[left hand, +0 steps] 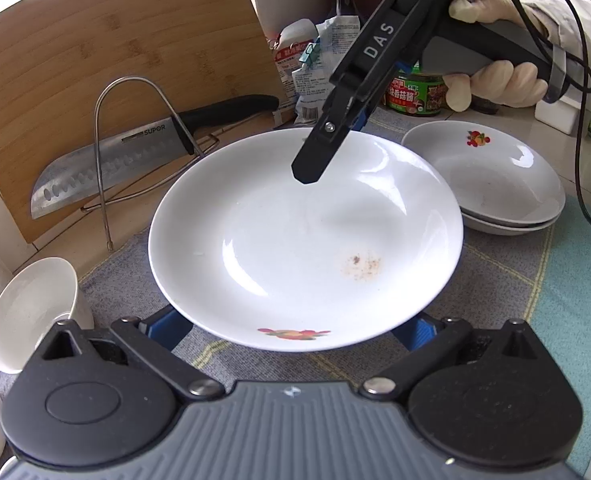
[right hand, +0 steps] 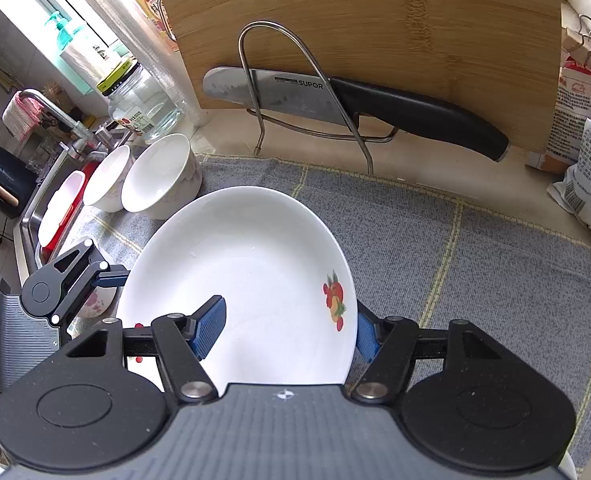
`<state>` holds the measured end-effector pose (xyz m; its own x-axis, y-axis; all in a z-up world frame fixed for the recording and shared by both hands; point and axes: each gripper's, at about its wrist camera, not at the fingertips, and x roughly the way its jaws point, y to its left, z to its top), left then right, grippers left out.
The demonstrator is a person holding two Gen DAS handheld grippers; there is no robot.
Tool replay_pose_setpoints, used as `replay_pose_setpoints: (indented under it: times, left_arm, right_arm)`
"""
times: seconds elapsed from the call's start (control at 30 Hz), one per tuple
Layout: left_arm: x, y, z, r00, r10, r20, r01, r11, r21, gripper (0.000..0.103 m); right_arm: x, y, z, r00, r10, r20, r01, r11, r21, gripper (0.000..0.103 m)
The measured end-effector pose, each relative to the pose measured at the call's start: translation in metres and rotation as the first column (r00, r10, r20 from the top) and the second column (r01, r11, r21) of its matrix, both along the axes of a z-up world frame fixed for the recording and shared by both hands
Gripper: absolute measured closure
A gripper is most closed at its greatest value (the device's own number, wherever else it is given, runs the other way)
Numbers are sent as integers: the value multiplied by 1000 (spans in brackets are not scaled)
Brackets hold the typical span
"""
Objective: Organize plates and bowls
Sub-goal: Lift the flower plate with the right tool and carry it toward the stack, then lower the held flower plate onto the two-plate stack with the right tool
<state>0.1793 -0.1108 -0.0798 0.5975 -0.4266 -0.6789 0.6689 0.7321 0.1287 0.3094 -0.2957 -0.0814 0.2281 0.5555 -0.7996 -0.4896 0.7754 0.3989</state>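
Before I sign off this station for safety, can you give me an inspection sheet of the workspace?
Surface: grey checked mat on a counter.
Job's things: white plate, brown-specked, held above the mat; stacked plates beside it; two bowls.
Clutter: knife in a wire rack, cutting board, packets, cans.
Grippers: right gripper shut on the plate's rim; left gripper open, fingers under the plate.
Cables: black cable hangs beside the stacked plates.
Surroundings: sink and tap past the bowls.
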Motion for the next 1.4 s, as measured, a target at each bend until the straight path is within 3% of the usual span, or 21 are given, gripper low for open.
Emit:
replay_pose_setpoints:
  times: [0.77, 1.4]
  left_arm:
    - [-31, -29, 15, 994, -111, -7, 111, 994, -5, 1]
    - [-30, -75, 14, 962, -272, -6, 272, 962, -8, 1]
  right_arm:
    - [-57, -44, 16, 993, -115, 27, 114, 993, 10, 32]
    - [-95, -109, 20, 959, -280, 36, 280, 960, 7, 32]
